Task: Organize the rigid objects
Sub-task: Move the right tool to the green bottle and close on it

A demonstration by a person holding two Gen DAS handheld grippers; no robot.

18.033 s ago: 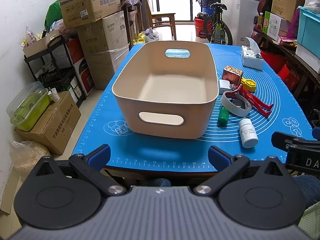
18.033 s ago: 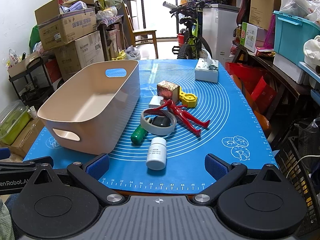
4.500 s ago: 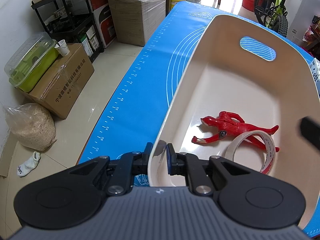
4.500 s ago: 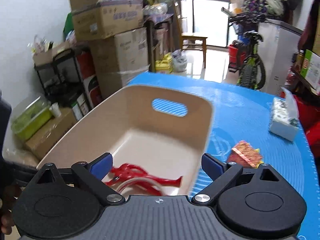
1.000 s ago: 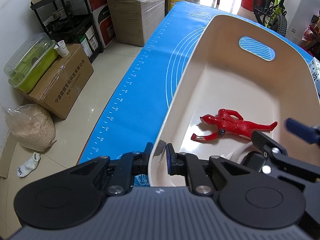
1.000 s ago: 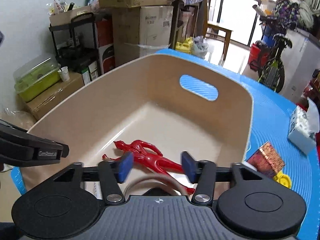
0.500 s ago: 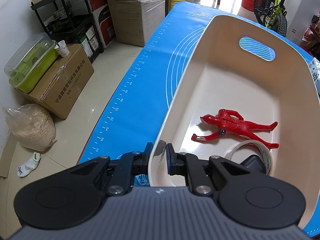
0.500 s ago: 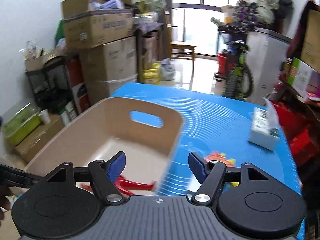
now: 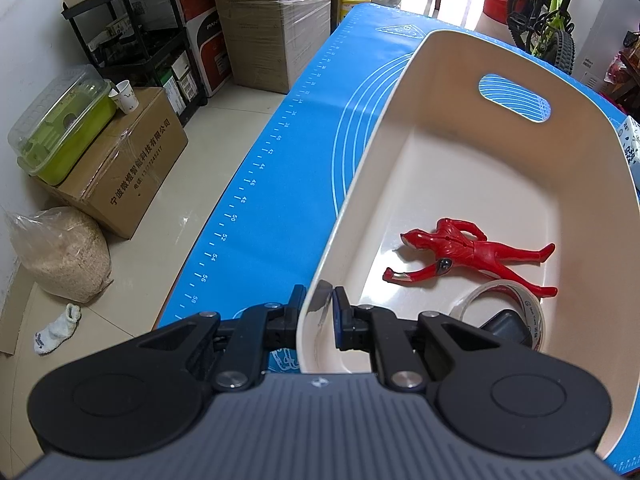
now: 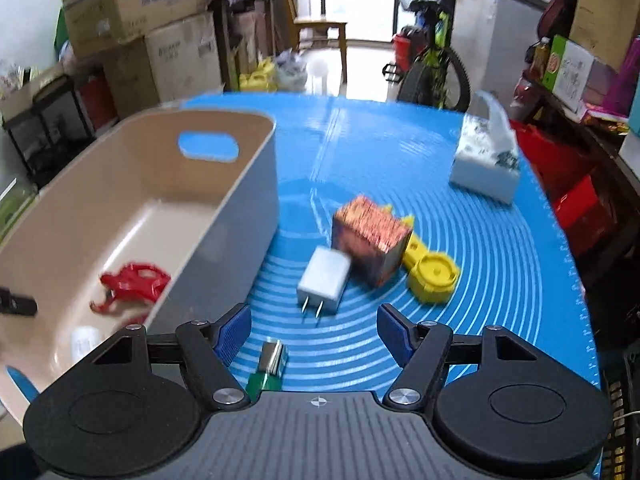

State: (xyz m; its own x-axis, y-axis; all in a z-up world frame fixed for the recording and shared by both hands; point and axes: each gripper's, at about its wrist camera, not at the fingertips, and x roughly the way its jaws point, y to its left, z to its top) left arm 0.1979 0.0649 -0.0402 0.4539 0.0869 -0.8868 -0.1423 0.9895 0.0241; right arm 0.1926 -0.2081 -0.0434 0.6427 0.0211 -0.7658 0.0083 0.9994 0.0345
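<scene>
Beige bin [image 9: 460,168] clamped at its near rim by left hand-held gripper [image 9: 320,312], likely steadying it (red figure [image 9: 464,258], tape roll [image 9: 520,312] inside). Right hand-held gripper [image 10: 314,330] spread, empty, over white charger [image 10: 325,282] on worktop [image 10: 500,280].

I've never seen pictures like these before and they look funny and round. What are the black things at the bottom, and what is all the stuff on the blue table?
Those black things are tools a person holds, one per hand, each with two fingers and a camera on it. That makes two pictures, one from each tool.

In the left picture, the left hand-held gripper is pinching the wall of a beige bin. Inside lie a red toy figure, a tape roll and a dark object within it.

In the right picture, the right hand-held gripper is open and holds nothing. On the blue mat before it sit a white plug, a shiny patterned box, a yellow part, a green thing and a tissue box.
</scene>
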